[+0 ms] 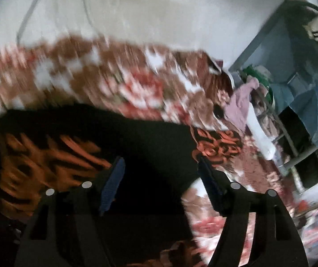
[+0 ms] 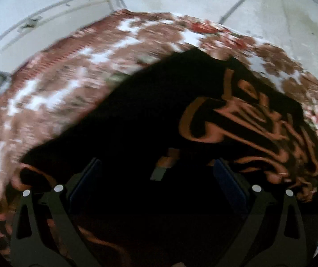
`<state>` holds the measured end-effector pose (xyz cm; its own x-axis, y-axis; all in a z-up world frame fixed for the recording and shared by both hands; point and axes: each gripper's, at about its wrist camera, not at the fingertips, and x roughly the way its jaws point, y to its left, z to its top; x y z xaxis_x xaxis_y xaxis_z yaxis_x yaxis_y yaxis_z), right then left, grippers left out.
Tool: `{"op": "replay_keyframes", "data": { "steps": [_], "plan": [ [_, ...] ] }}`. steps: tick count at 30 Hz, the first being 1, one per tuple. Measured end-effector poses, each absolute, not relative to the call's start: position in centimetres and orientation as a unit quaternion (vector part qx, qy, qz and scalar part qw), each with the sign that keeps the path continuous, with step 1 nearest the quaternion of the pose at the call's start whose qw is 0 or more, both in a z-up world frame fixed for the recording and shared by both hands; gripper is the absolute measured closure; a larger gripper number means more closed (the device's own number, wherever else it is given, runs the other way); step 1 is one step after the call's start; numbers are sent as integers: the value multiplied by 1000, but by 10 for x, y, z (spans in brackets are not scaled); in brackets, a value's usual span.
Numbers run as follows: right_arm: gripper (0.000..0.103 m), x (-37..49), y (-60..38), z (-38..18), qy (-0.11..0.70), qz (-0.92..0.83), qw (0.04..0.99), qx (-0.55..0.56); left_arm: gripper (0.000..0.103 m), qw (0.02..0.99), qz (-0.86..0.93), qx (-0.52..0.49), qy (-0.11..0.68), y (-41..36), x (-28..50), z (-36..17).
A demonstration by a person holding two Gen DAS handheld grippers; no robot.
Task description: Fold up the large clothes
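A large black garment with an orange swirl print [image 1: 150,133] lies on a bed with a brown, red and white patterned bedspread [image 1: 114,75]. My left gripper [image 1: 161,166] is open just above the black cloth, its blue-padded fingers [image 1: 114,178] spread wide with nothing between them. In the right wrist view the same garment [image 2: 203,102] spreads across the bedspread [image 2: 69,84]. My right gripper [image 2: 159,166] is open over the dark cloth, near a small sewn label [image 2: 165,166]. Both views are blurred by motion.
A white wall [image 1: 147,6] rises behind the bed. To the right of the bed stands a metal rack with piled clothes [image 1: 248,102] and blue denim [image 1: 310,102]. White walls with cable conduits [image 2: 47,11] meet in a corner beyond the bed.
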<state>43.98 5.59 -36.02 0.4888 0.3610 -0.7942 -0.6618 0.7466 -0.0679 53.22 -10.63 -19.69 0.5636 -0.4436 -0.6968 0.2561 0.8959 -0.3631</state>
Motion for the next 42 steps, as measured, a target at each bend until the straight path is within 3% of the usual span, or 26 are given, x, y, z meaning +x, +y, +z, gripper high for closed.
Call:
{"op": "replay_keyframes", "data": {
  "steps": [6,10,14,23,27,34,42],
  "plan": [
    [5,487,-19,-340,377,240,876,-183,23,906,-108,-31,408,16,547,-173],
    [5,529,-66,-342,383,178,889,-176,23,890,-28,-30,453,112,559,-232],
    [5,569,-106,-370,416,141,882,-168,23,873,-1,-51,484,162,566,-300],
    [5,569,-153,-415,461,101,863,-179,23,848,-43,-110,516,153,559,-397],
    [5,565,-180,-416,490,95,855,-144,23,850,-44,-113,513,142,548,-397],
    [5,547,-167,-375,458,72,875,-137,19,882,-62,-104,456,148,527,-349],
    [5,550,-149,-400,514,37,847,-134,20,854,-99,-98,501,126,542,-392]
  ]
}}
